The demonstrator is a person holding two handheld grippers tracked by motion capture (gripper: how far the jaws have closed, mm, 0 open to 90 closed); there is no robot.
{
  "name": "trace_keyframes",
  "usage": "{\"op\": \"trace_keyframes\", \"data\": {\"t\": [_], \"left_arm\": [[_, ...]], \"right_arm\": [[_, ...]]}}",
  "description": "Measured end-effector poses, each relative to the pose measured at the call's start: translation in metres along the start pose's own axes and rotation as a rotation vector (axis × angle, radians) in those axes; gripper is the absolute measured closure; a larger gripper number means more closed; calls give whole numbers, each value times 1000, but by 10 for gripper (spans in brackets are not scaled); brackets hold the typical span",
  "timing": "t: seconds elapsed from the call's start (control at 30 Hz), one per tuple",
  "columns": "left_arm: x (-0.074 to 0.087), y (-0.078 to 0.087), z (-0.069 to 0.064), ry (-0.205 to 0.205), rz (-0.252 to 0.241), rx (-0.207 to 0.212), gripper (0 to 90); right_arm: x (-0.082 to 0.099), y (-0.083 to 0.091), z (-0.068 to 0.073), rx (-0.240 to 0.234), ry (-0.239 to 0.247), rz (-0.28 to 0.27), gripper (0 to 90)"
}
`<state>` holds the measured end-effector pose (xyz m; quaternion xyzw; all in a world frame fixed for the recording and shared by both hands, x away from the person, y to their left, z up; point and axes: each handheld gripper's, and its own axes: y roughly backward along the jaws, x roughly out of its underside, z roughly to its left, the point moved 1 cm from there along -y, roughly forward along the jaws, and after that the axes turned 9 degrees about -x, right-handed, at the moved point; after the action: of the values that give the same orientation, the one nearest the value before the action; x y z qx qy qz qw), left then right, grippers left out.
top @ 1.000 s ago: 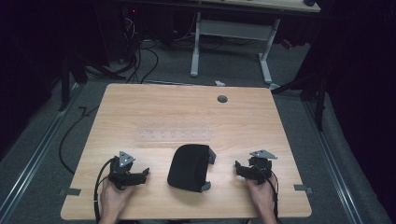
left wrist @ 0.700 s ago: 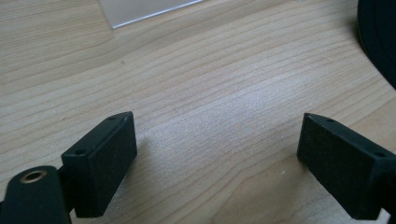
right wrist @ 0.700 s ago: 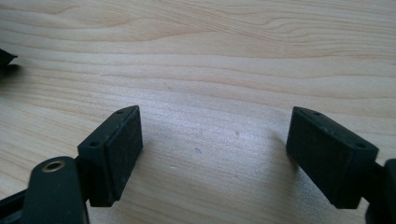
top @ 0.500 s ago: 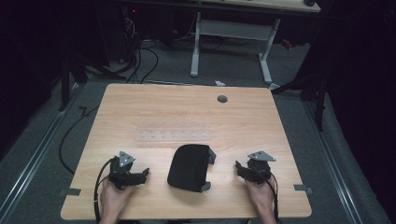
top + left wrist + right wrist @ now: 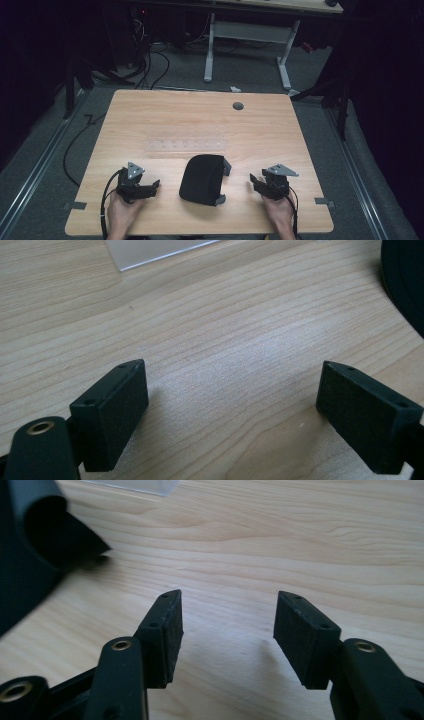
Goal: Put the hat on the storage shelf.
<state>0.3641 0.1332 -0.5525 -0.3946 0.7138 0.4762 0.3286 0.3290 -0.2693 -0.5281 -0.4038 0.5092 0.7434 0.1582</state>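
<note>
Black on pale wood

My 2 tongs, left (image 5: 156,184) and right (image 5: 254,180), are black; the pouch (image 5: 201,178) is black; my bench (image 5: 190,120) shows light wood grain.

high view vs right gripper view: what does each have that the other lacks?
High view: the left gripper, the grey cable port at the table's far edge, the floor and a desk frame beyond.
Right gripper view: the right gripper close up, jaws apart, having just been closing with nothing between them.
Both: the black headrest-like pad, the clear plastic strip and the wooden table.
</note>
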Motion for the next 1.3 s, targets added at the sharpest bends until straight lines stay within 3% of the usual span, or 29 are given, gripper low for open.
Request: {"op": "trace_keyframes", "data": {"t": [0.17,0.5,0.83,1.3], "left_arm": [[0,0,0,1,-1,-1,138],[0,0,0,1,-2,-2,142],[0,0,0,2,-2,-2,144],[0,0,0,2,-2,-2,144]], "right_arm": [[-1,6,6,-72,2,-20,475],[-7,11,21,-153,32,-55,468],[-19,-5,37,-236,74,-42,457],[-39,-23,47,-274,95,-37,435]]}}
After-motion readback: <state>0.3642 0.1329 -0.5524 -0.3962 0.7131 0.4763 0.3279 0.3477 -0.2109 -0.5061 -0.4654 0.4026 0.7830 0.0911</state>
